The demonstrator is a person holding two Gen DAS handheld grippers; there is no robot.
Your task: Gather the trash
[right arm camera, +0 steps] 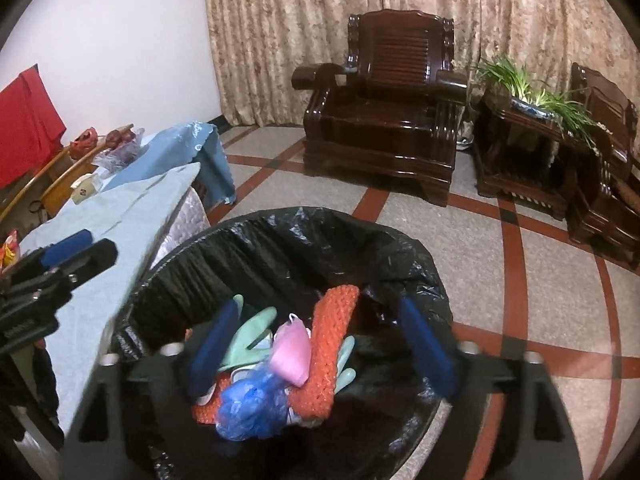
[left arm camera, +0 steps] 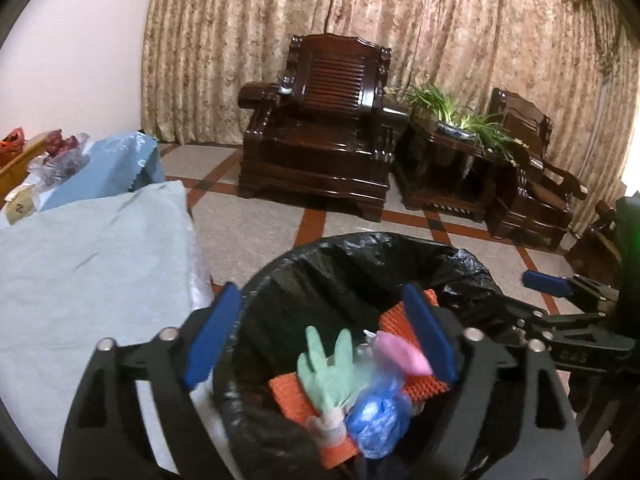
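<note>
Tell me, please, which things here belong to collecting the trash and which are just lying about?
Job: bin with black liner; green glove; pink mask; orange netting; blue plastic bag; open left gripper; open right gripper.
Lying about: armchair; potted plant; blue tablecloth; red cloth.

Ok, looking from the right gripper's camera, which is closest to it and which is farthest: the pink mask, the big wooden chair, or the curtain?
1. Pink mask: nearest, in the black bin, between the right gripper's open fingers.
2. Big wooden chair: across the tiled floor.
3. Curtain: farthest, behind the chair.
</note>
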